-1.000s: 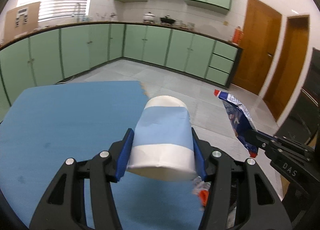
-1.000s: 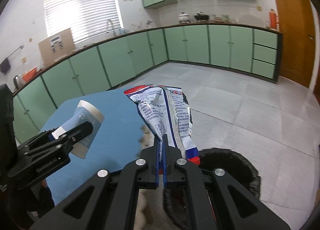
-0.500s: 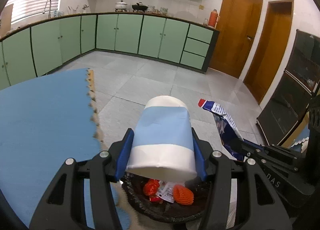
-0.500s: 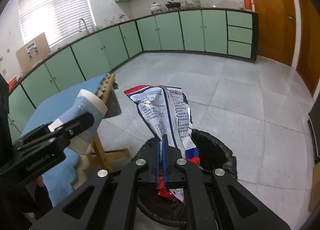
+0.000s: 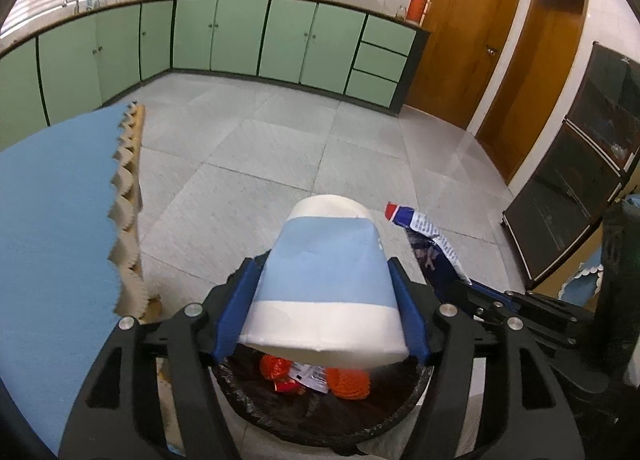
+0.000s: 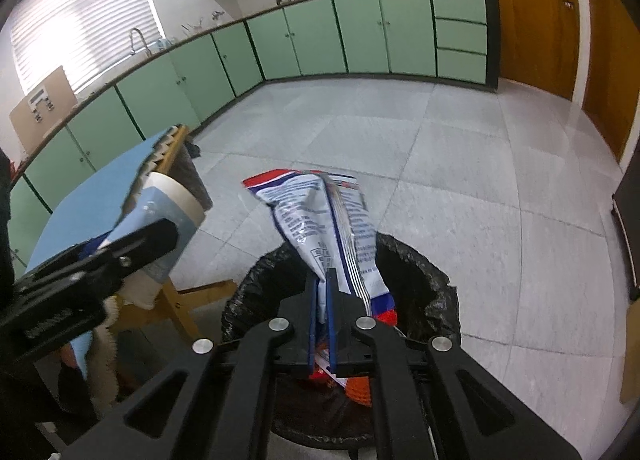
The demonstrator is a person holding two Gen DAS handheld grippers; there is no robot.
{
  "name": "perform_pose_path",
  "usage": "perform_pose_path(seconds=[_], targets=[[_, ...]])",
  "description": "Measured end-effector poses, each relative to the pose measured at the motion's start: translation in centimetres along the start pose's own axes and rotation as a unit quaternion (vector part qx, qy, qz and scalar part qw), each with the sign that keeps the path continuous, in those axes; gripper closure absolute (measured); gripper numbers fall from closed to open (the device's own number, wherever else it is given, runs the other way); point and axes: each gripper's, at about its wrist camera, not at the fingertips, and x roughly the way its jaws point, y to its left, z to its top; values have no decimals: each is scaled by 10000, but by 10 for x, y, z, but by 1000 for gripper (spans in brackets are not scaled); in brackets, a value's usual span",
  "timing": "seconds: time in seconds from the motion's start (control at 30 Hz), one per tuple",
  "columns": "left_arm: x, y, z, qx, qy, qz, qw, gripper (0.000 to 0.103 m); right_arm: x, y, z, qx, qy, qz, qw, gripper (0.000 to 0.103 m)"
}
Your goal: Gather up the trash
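My left gripper point(image 5: 322, 300) is shut on a white and light-blue paper cup point(image 5: 326, 284), held on its side above the black-lined trash bin point(image 5: 320, 416). Red and orange wrappers point(image 5: 348, 380) lie inside the bin. My right gripper point(image 6: 323, 296) is shut on a crumpled white, blue and red snack bag point(image 6: 328, 228), held over the same bin point(image 6: 416, 272). The cup point(image 6: 168, 212) and left gripper point(image 6: 132, 248) show at the left of the right wrist view. The bag point(image 5: 428, 236) and right gripper point(image 5: 480, 296) show at the right of the left wrist view.
A table with a blue cover point(image 5: 56, 212) and a scalloped edge stands left of the bin, on wooden legs point(image 6: 180, 300). Grey tiled floor point(image 6: 460, 164) spreads ahead. Green cabinets point(image 5: 240, 40) line the far walls. Wooden doors point(image 5: 460, 40) and a dark glass cabinet point(image 5: 580, 196) stand to the right.
Both grippers have moved right, off the blue table, to above the trash bin, still holding the cup and the snack bag. The bin now sits right below them.
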Motion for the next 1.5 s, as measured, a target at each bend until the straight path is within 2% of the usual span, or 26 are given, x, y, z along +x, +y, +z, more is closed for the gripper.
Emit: perform_pose_path(seconds=[0.17, 0.33, 0.6, 0.67, 0.73, 0.9, 1.13, 1.5], targets=[[8, -3, 1, -12, 121, -59, 9999, 38, 9, -7, -3, 44, 147, -82, 9998, 93], [12, -6, 3, -20, 177, -139, 9997, 34, 12, -13, -5, 91, 183, -150, 9997, 80], [5, -8, 9, -31, 96, -142, 9998, 29, 7, -19, -4, 164, 147, -215, 9995, 77], [0, -8, 9, -25, 37, -129, 9999, 28, 3, -17, -3, 158, 94, -241, 9995, 70], [-9, -8, 11, -11, -65, -110, 9999, 25, -4, -14, -1, 128, 2, -263, 9996, 59], [-33, -2, 13, -13, -326, 39, 9995, 17, -21, -5, 4, 28, -197, -263, 9995, 44], [-76, 9, 11, -15, -652, 400, 9971, 13, -46, 11, 12, -173, -380, -187, 9990, 23], [-125, 21, -1, -100, -810, 847, 9931, 13, -82, 44, 15, -400, -488, 137, 9979, 9]])
